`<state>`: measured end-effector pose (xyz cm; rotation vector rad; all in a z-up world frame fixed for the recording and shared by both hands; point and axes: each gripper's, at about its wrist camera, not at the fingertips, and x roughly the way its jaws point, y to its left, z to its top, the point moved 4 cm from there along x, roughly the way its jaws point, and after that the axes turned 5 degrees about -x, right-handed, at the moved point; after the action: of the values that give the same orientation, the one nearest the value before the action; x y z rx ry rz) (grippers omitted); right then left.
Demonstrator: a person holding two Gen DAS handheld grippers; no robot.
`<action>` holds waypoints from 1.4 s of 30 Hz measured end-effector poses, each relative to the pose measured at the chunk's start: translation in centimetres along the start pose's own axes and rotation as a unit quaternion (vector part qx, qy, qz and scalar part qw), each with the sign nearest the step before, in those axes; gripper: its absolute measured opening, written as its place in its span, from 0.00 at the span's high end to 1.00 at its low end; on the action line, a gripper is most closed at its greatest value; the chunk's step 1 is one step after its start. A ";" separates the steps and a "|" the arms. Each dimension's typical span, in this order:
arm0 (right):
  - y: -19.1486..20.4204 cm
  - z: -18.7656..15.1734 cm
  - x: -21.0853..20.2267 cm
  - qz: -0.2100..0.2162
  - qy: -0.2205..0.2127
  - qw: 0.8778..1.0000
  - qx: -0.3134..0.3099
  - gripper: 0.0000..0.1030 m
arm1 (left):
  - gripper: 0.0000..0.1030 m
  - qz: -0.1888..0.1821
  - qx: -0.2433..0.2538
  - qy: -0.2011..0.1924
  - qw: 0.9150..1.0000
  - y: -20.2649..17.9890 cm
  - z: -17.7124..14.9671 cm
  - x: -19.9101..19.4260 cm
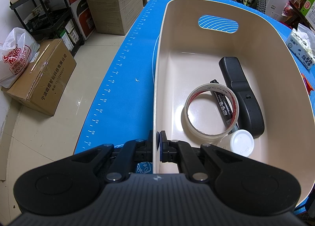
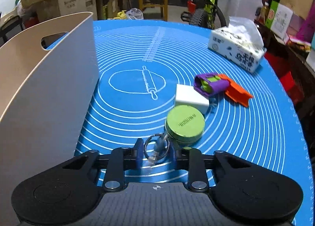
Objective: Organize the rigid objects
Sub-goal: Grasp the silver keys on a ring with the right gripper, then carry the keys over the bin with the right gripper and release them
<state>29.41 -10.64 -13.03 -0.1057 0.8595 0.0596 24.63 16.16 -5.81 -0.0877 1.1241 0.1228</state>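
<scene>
Contents by count. One beige bin [image 1: 261, 35], at 9 o'clock in the right wrist view; within it, one tape roll [image 1: 211, 111], one black marker [image 1: 221, 101], one black remote [image 1: 243, 96] and one white-capped jar [image 1: 241, 144], the jar at 5 o'clock of the roll. On the one blue mat [image 2: 126, 108]: one green tin [image 2: 185, 124]; one key ring [image 2: 156, 147] at its 7 o'clock; one white block [image 2: 190, 96] at its 12 o'clock; one purple-orange-green toy [image 2: 218, 87] at 2 o'clock; one tissue pack [image 2: 236, 51] further out at 1 o'clock. Two grippers: left [image 1: 156, 144], right [image 2: 156, 152].
</scene>
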 end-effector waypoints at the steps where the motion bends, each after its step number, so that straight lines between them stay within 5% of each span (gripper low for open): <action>1: -0.1 0.1 -0.1 0.003 -0.002 1.000 0.003 0.78 | 0.94 0.000 0.000 0.000 1.000 0.0 0.0 0.0; 16: -0.8 1.3 -3.2 0.000 -0.050 0.999 0.005 0.80 | 0.95 0.000 0.000 0.000 1.000 0.0 0.0 0.0; 29: 2.3 9.6 -11.5 0.068 -0.170 0.983 -0.009 0.80 | 0.95 0.001 -0.002 -0.001 1.000 0.0 0.0 0.0; 35: 6.6 10.9 -10.5 0.103 -0.157 0.981 -0.056 0.80 | 0.95 0.002 -0.001 -0.001 1.000 0.0 0.0 0.0; 42: 11.8 10.7 -7.8 0.147 -0.094 0.977 -0.126 0.80 | 0.95 0.001 -0.001 -0.001 1.000 0.0 0.0 0.0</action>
<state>31.21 2.28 -0.97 -0.2079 0.6698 0.4503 24.61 16.12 -5.83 -0.0880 1.1225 0.1267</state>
